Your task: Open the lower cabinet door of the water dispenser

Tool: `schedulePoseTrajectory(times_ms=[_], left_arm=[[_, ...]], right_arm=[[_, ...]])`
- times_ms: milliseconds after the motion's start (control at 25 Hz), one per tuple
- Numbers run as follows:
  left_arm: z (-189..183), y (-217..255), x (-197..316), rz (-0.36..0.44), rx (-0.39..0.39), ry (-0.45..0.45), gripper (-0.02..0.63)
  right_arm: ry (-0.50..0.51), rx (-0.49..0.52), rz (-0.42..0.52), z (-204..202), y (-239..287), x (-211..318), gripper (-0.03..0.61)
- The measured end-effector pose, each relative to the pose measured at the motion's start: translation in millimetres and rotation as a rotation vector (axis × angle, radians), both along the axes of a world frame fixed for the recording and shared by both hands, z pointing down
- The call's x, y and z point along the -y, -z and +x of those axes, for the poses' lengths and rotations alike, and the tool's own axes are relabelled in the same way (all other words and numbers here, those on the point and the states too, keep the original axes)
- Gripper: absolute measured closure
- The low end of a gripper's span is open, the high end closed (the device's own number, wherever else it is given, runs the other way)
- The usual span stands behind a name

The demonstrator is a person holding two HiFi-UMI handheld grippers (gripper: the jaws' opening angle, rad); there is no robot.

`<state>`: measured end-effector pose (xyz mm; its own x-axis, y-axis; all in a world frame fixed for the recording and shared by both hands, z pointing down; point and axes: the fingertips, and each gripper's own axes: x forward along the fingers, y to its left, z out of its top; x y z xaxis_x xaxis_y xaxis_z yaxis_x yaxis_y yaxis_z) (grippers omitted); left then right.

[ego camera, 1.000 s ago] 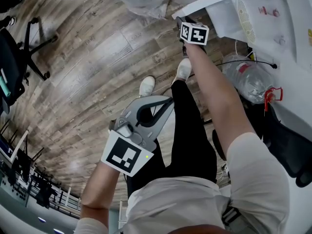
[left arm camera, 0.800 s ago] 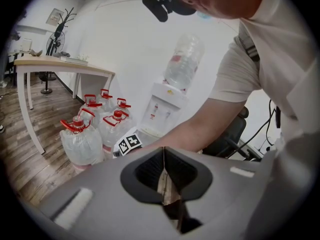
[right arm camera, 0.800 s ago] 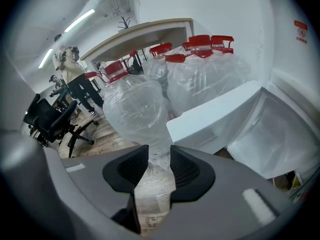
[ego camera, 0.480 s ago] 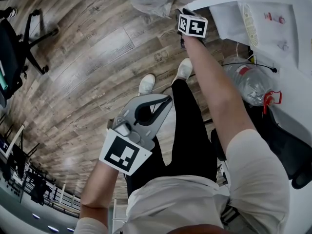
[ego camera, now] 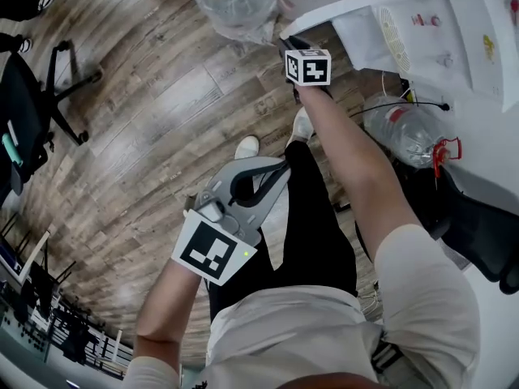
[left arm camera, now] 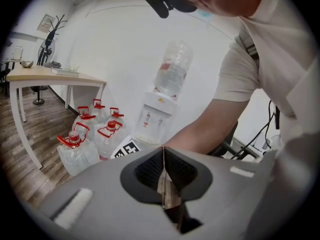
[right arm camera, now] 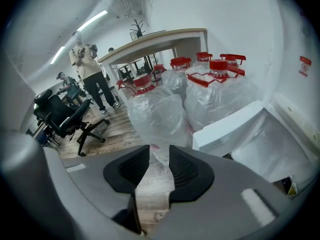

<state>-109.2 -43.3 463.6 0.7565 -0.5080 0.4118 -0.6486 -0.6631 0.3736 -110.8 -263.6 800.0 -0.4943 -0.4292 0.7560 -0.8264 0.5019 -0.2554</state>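
Observation:
The white water dispenser [ego camera: 430,35] stands at the top right, and in the left gripper view the water dispenser [left arm camera: 157,115] carries a bottle on top. Its lower cabinet door [ego camera: 332,10] swings out toward the floor; the door [right arm camera: 232,126] shows its edge, with the plastic-lined inside behind it. My right gripper [ego camera: 296,49] hangs beside that door edge, its fingertips hidden under the marker cube. The right gripper [right arm camera: 160,151] is open; its jaws have just been closing a little, with nothing between them. My left gripper [ego camera: 280,168], over the person's legs, is shut and empty, as the left gripper [left arm camera: 163,151] shows.
Several red-capped water jugs [right arm camera: 165,104] crowd the floor left of the door. One bottle [ego camera: 405,132] lies by the dispenser next to a black cable. An office chair [ego camera: 36,96] stands at the left, another dark chair [ego camera: 478,233] at the right. People [right arm camera: 92,76] stand by a table [right arm camera: 155,39].
My right hand has risen with its gripper, staying beside the door's edge. The left gripper has lifted slightly over the legs.

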Motion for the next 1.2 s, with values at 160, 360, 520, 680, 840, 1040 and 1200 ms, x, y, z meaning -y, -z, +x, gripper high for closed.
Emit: schedulePoseTrajectory(times_ms=[160, 360, 520, 680, 840, 1040, 1200], left_arm=[[8.3, 33.7, -5.3, 0.039, -0.022, -0.063, 0.557], [20.3, 77.4, -20.9, 0.068, -0.029, -0.130, 0.558], [30.4, 107.7, -44.2, 0.115, -0.052, -0.200, 0.558], [35.7, 138.1, -66.7, 0.135, -0.053, -0.264, 0.558], [32.1, 167.4, -81.4, 0.154, -0.040, -0.298, 0.558], [23.5, 186.2, -90.2, 0.186, 0.000, -0.333, 0.558], [22.2, 205.4, -100.7, 0.189, 0.003, -0.335, 0.558]], right_arm=[[-0.014, 0.038, 0.001, 7.2, 43.1, -31.0, 0.456], [-0.006, 0.105, 0.010, 26.8, 111.3, -78.5, 0.457], [0.009, 0.135, 0.054, 54.6, 184.6, -126.4, 0.480], [-0.001, 0.170, 0.101, 79.2, 261.7, -177.7, 0.497], [-0.055, 0.202, 0.165, 105.5, 338.4, -220.3, 0.509], [-0.097, 0.173, 0.287, 140.5, 419.1, -264.2, 0.528], [-0.051, 0.190, 0.320, 145.4, 473.2, -305.8, 0.528]])
